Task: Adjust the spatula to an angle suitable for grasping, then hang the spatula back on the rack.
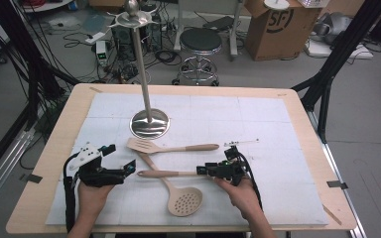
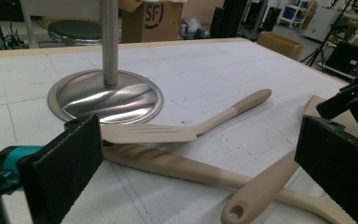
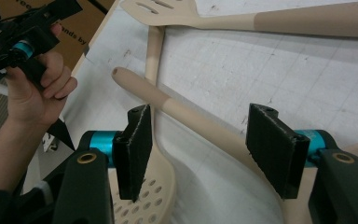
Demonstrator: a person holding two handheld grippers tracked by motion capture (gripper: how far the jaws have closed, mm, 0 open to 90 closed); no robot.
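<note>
Now: right gripper (image 3: 205, 154) jaws open astride beige wooden-handled utensil's round handle (image 3: 186, 116) | left gripper (image 2: 200, 168) open, empty | handling: light, stiff, smooth, may roll | grip: mid-handle.

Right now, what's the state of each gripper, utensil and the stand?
left gripper: open, empty.
right gripper: open, straddling the long handle, not clamped.
long handle: flat on the mat, crossing the skimmer's handle.
skimmer: flat, not gripped.
slotted spatula: flat, not gripped.
metal stand: upright, nothing hung on it.
</note>
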